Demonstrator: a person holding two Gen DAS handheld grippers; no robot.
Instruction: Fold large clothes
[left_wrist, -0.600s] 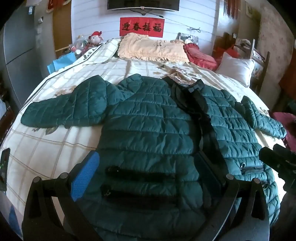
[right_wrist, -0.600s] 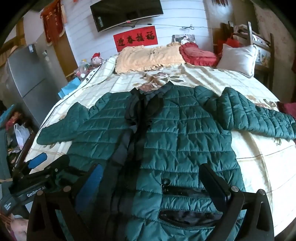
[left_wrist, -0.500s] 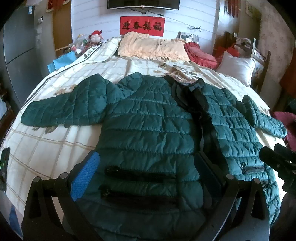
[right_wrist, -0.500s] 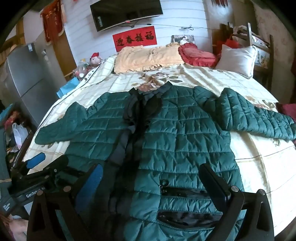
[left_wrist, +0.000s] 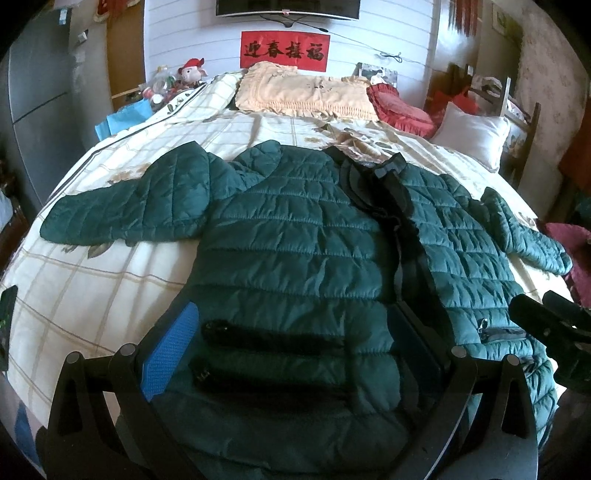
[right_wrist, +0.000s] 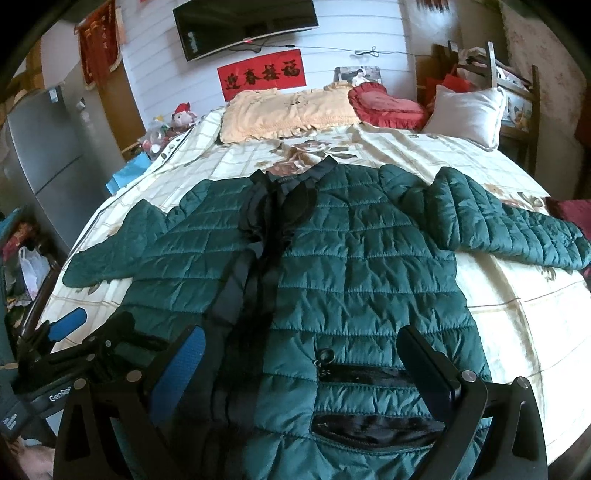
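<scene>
A dark green quilted jacket (left_wrist: 295, 251) lies flat, front up, on the bed, sleeves spread left and right; it also shows in the right wrist view (right_wrist: 351, 280). A black zipper band runs down its middle. My left gripper (left_wrist: 291, 325) is open and hovers over the jacket's left lower panel near two black pockets. My right gripper (right_wrist: 299, 350) is open over the right lower panel and its pockets. Neither holds cloth. The left gripper (right_wrist: 62, 332) shows at the left edge of the right wrist view.
The bed has a cream checked floral cover (left_wrist: 92, 280). A beige pillow (left_wrist: 306, 92), a red cushion (left_wrist: 399, 107) and a white pillow (left_wrist: 476, 133) lie at the head. A grey fridge (left_wrist: 33, 110) stands left. A wooden chair (right_wrist: 513, 74) stands right.
Both grippers have shifted only slightly; the jacket appears a touch lower and farther in view. The jacket lies as before.
</scene>
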